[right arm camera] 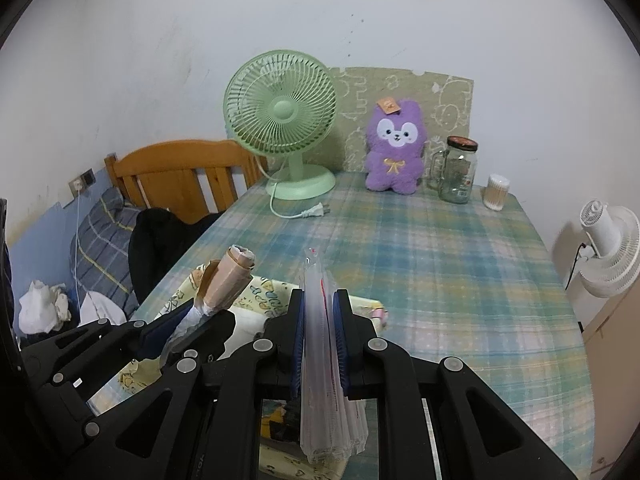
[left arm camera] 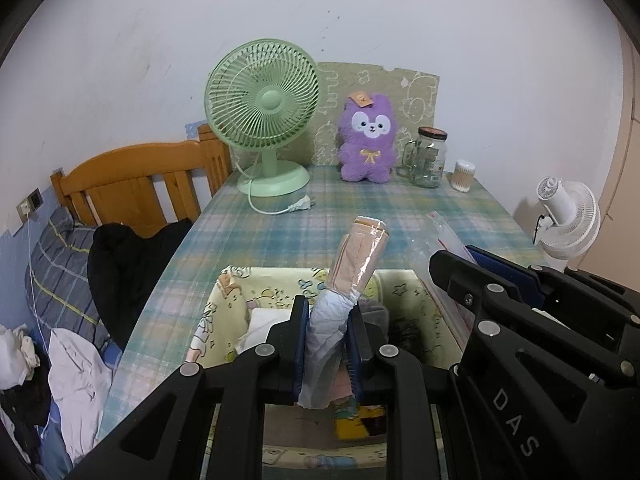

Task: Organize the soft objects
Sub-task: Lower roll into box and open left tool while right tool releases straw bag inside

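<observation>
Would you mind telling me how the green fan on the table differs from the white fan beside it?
The green fan stands upright on the plaid table, its cage facing the cameras; the white fan sits off the table's right edge, tilted and turned away. The green fan's plug lies loose on the cloth, while a dark cord runs from the white fan. Both have round slatted cages.
</observation>
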